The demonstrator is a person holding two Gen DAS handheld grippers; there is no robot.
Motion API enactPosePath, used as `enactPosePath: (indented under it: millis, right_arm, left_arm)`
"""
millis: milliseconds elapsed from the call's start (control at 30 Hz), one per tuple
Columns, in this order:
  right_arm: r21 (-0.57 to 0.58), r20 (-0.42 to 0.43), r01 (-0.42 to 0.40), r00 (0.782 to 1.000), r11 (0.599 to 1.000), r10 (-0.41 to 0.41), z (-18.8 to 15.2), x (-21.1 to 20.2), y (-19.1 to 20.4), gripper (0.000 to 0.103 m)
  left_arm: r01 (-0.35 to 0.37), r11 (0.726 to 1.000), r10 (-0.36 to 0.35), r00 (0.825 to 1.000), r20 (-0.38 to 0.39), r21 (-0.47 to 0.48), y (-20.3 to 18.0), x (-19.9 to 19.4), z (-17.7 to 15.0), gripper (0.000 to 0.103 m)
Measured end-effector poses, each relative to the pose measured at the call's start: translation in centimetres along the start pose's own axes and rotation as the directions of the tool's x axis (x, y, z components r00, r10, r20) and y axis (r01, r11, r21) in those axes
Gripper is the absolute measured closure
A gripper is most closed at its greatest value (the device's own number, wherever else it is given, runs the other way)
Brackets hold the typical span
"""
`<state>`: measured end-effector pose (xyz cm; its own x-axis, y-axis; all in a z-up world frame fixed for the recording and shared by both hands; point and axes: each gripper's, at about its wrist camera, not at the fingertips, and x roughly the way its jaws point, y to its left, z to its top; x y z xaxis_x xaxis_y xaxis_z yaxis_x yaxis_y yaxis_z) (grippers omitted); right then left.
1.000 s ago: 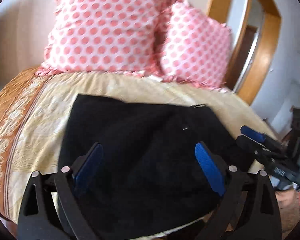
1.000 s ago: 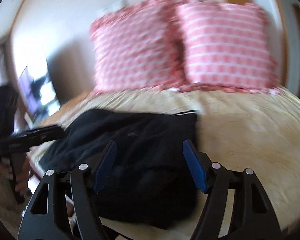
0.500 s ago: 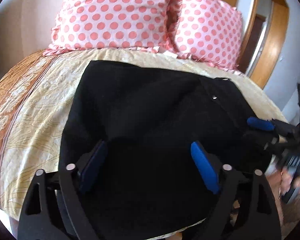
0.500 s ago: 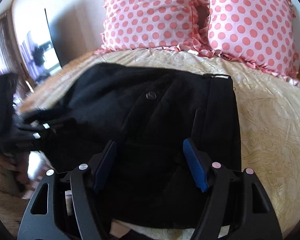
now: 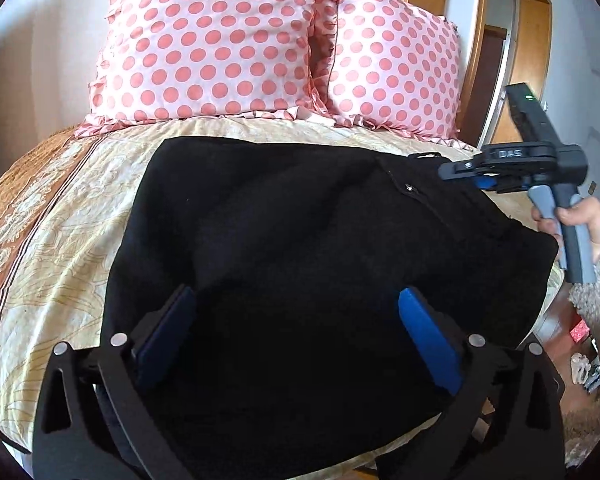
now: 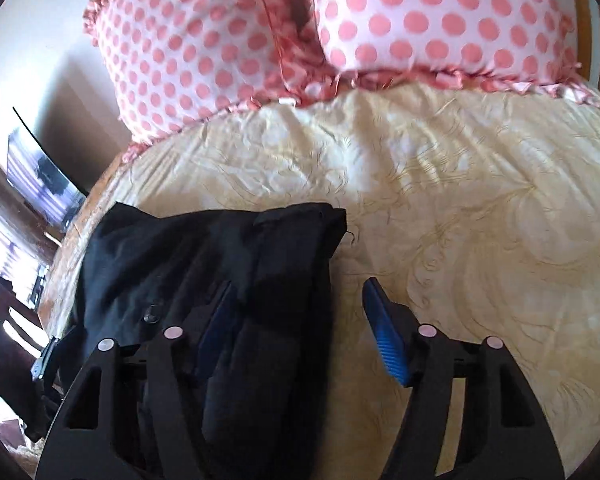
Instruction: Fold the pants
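The black pants (image 5: 300, 248) lie spread across the cream bedspread (image 5: 60, 240), waistband button toward the right. My left gripper (image 5: 296, 308) is open and hovers low over the near part of the pants, empty. My right gripper (image 6: 296, 300) is open and straddles the right edge of the pants (image 6: 220, 264), its left pad over the cloth and its right pad over the bedspread (image 6: 480, 220). The right gripper also shows in the left wrist view (image 5: 472, 172), held by a hand over the far right waistband corner.
Two pink polka-dot pillows (image 5: 208, 44) (image 5: 396, 68) lean at the head of the bed. A wooden door frame (image 5: 476, 40) stands behind at right. A dark screen (image 6: 40, 176) stands left of the bed. The bed's near edge runs under the grippers.
The right gripper has moved forward and to the right, from over the middle of the pants to their right waistband edge. The left gripper has stayed nearly still over the pants.
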<state>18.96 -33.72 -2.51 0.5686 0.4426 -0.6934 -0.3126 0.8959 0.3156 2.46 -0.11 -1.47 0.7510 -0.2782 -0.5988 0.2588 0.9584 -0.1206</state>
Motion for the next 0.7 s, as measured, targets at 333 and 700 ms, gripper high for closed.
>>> enactPosePath:
  millis: [333,700]
  right_arm:
    - [-0.080,0.003,-0.036,0.999,0.996,0.036,-0.1,0.9,0.9,0.058]
    - [-0.307,0.110,0.076,0.993,0.949,-0.044,-1.4,-1.2,4.6,0.083]
  left_arm:
    - [-0.002,1.000,0.002,1.000,0.013,0.010,-0.1,0.1,-0.1,0.002]
    - [-0.009,1.000,0.009,1.000,0.013,0.015,-0.2,0.3,-0.2,0.002]
